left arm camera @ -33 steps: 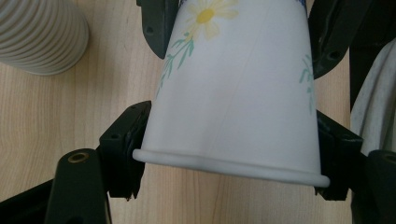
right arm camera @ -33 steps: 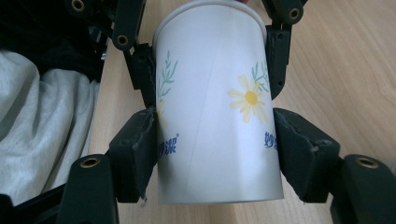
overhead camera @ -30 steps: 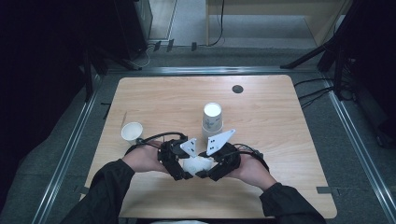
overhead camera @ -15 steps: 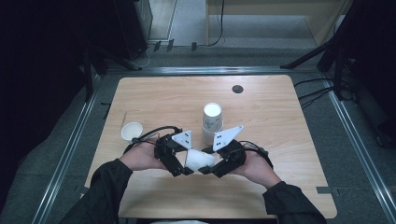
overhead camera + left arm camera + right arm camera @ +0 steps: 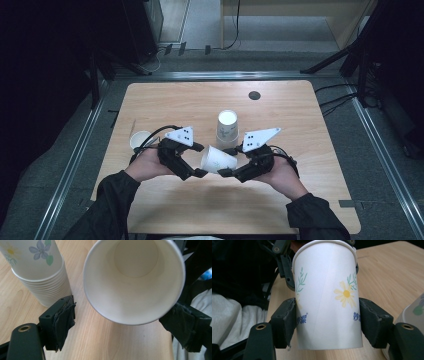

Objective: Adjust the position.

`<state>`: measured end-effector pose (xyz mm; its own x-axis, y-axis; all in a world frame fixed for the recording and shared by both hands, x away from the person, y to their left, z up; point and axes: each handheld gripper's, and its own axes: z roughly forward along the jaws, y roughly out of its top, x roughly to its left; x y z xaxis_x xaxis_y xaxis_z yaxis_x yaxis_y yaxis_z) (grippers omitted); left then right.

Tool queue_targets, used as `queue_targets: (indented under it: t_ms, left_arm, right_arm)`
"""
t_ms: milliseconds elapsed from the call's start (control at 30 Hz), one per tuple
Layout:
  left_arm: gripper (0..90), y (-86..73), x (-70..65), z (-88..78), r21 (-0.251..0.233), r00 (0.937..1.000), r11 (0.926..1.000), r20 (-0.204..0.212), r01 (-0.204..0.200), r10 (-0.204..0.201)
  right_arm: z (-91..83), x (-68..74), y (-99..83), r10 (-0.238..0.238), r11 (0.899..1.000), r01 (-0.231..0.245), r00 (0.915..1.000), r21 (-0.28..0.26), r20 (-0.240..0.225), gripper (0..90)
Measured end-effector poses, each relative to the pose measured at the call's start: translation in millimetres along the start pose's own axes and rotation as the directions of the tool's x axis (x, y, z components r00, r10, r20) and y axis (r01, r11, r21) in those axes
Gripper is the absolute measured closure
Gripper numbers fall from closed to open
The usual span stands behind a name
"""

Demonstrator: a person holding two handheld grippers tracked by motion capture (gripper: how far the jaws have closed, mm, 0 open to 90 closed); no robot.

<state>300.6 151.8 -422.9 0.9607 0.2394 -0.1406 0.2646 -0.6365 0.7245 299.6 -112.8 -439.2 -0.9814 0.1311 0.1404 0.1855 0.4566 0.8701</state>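
So the right gripper [image 5: 226,162] is clamped on a white paper cup with a printed daisy and green sprigs [image 5: 218,160], pads squeezing the lower part of its wall from both sides, and the cup is carried on its side above the near middle of the light wooden tabletop [image 5: 300,115], mouth pointing toward the left gripper [image 5: 200,160]. The left gripper's jaws have just been opening: its ragged foam-looking pads now stand on either side of the cup's rolled rim without pressing it, so to me this reads like a hand-over that's just finished, the right one owning the cup now. Gripping low on the taper probably makes sense, since thin paper walls crumple easily and the base is stiffest. Behind it, near the table's centre, sits an upside-down stack of matching flowered paper cups [image 5: 227,129], their rims layered like ribs, likely where this one came from. Another small white cup [image 5: 139,140] stands upright near the left edge. The cup's inside looks smooth and matte.
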Motion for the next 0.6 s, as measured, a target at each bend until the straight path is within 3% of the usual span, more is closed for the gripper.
queue_targets:
  t_ms: [233, 367, 600]
  left_arm:
    - [14.3, 2.4, -3.4, -1.4, -0.098, 0.9989, 0.995, 0.044, 0.022, -0.017]
    - [14.8, 4.7, -7.4, -1.1, -0.136, 0.9988, 0.9906, 0.047, 0.018, -0.012]
    - [16.0, 5.1, -7.5, -1.7, -0.182, 0.9966, 0.9824, 0.076, 0.045, -0.032]
  right_arm:
    - [-8.0, -1.3, 1.8, 0.007, 0.999, -0.007, 0.9999, -0.047, -0.012, 34.2]
    - [-8.4, -1.3, 1.9, 0.015, 0.998, -0.016, 0.9995, -0.055, -0.028, 34.2]
    - [-4.7, 0.1, 2.0, 0.011, 0.999, -0.014, 0.9986, -0.052, -0.052, 34.1]
